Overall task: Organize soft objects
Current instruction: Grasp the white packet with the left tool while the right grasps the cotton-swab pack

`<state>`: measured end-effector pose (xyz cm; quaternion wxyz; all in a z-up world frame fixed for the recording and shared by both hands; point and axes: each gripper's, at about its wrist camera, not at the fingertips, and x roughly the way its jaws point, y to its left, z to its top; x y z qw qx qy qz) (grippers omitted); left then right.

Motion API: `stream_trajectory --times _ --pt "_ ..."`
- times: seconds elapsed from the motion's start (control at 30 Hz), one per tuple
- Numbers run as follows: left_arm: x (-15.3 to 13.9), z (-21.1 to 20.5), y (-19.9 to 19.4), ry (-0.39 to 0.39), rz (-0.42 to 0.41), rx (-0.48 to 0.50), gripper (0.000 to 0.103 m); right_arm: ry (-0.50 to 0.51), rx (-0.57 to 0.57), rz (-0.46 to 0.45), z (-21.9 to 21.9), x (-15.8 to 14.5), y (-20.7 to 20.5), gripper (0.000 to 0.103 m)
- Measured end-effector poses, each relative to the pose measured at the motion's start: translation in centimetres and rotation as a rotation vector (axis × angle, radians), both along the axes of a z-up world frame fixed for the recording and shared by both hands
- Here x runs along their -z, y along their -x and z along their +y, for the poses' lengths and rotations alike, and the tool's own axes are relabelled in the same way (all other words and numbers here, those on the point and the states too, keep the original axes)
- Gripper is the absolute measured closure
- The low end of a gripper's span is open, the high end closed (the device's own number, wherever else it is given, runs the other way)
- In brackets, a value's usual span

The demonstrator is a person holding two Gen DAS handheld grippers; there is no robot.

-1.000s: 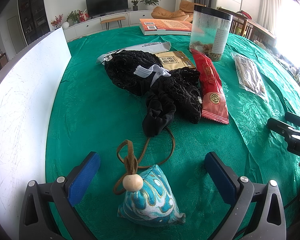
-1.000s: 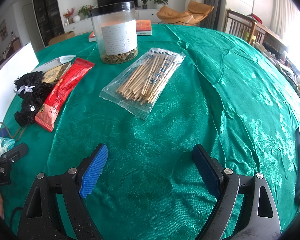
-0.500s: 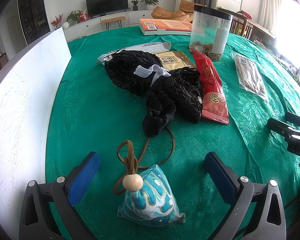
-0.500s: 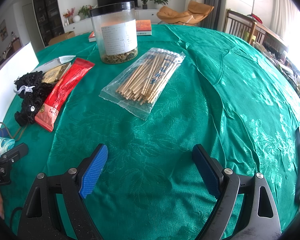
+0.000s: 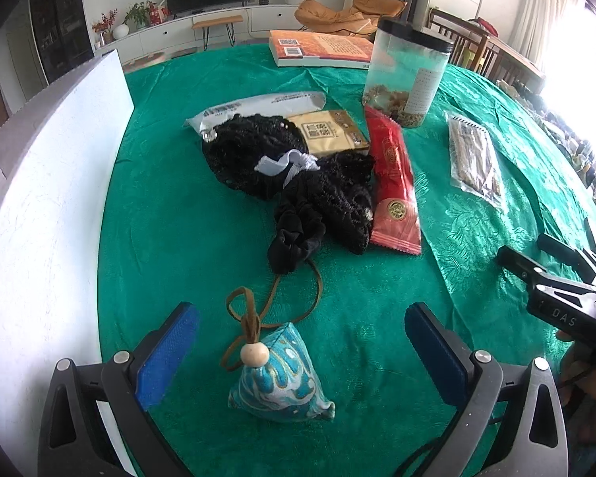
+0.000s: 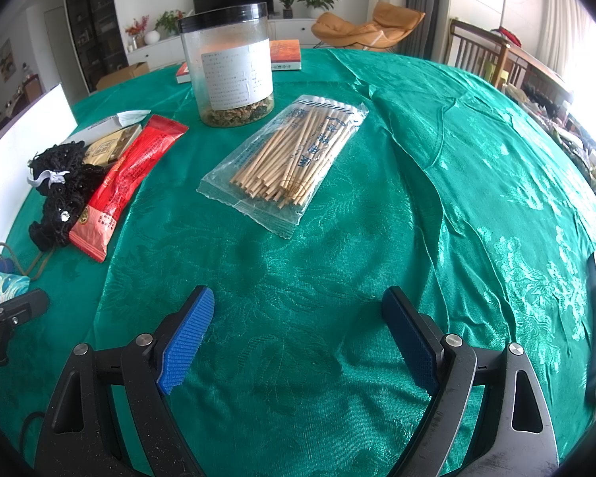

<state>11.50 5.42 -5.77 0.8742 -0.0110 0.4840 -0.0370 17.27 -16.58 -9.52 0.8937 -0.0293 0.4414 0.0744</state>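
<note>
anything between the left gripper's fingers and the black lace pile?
Yes, in the left wrist view: the blue sachet sits between the open left gripper fingers, its brown cord trailing toward the black lace pile.

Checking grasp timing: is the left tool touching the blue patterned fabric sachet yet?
Apart. The left wrist view shows green cloth between the blue patterned fabric sachet and both pads of the open left tool.

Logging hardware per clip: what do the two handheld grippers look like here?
Both match: black, speckled plastic frames with triangular cut-outs and silver screw heads, each ending in two fingers faced with ribbed blue pads. The left gripper has a thin black cable at its base. The right gripper, seen side-on from the left view, carries white lettering reading "DAS". No sleeves are visible.
</note>
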Motion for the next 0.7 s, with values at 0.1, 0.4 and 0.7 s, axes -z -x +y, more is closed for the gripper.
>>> stream_trajectory --times 0.1,0.4,0.7 --pt "-3.9 -0.9 -1.8 -0.131 -0.064 0.069 0.001 0.0 0.0 0.0 0.0 0.0 0.0 0.014" --pt "-2.4 2.3 -16.7 -0.248 0.131 0.181 0.0 0.0 0.0 0.0 0.0 0.0 0.0 0.014" --pt "0.7 7.0 -25.0 -0.095 0.17 -0.158 0.004 0.0 0.0 0.0 0.0 0.0 0.1 0.014"
